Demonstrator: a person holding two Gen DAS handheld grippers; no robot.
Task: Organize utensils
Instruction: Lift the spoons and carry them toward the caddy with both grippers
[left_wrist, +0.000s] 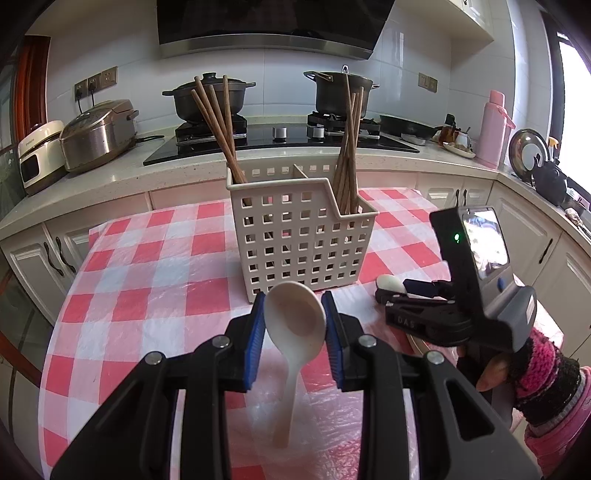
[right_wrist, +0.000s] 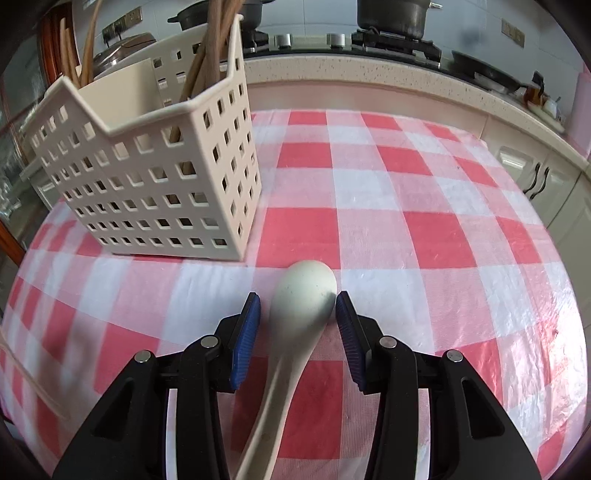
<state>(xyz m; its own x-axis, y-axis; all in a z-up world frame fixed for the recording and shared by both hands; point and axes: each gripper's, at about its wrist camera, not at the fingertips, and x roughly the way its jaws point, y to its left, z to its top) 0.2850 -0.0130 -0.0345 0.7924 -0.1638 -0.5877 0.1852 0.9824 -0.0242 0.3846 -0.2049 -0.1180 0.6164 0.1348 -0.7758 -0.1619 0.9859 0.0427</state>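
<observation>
A cream perforated utensil basket (left_wrist: 301, 232) stands on the checked table, with brown chopsticks (left_wrist: 218, 125) in its left and right compartments. My left gripper (left_wrist: 295, 314) has its blue pads against the bowl of a white spoon (left_wrist: 295, 325) lying bowl-up on the cloth. My right gripper (right_wrist: 298, 317) straddles a second white spoon (right_wrist: 304, 295) lying bowl-down on the cloth; its right pad touches the bowl, its left pad stands slightly off. The basket (right_wrist: 147, 166) is to the upper left in the right wrist view. The right gripper (left_wrist: 413, 299) also shows in the left wrist view.
The table has a red and white checked plastic cloth (right_wrist: 424, 229). Behind it runs a kitchen counter (left_wrist: 277, 151) with a gas hob, two black pots, a rice cooker (left_wrist: 96, 134) and a pink flask (left_wrist: 493, 129). White cabinets stand to the right.
</observation>
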